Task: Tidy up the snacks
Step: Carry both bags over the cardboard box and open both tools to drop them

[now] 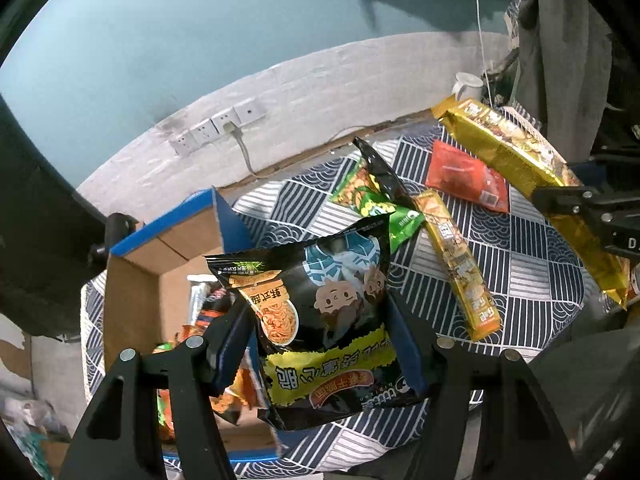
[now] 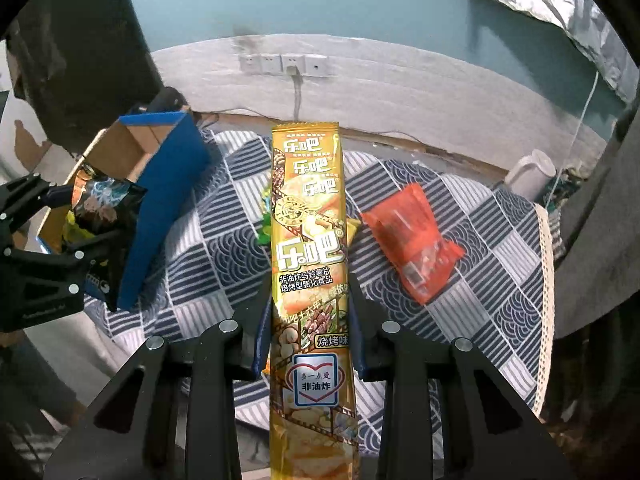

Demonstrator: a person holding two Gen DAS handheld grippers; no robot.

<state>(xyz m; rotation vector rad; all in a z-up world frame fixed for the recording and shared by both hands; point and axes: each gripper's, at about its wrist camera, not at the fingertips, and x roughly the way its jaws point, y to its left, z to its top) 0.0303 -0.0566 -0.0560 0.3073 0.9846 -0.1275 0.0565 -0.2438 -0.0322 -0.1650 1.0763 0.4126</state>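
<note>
Over the open cardboard box [image 1: 132,280], the left gripper [image 1: 320,344] clamps the black noodle bag [image 1: 320,312]. Right of the box, the right gripper [image 2: 310,320] pinches the long yellow chip pack [image 2: 308,240], lengthwise along its fingers, above the tablecloth [image 2: 480,320].

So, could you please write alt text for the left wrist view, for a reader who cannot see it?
The left gripper holds a black noodle snack bag above an open cardboard box that already contains snacks. Behind it, on a patterned tablecloth, lie a green bag, a red packet and a yellow stick pack; the right gripper holds another long yellow pack.
</note>
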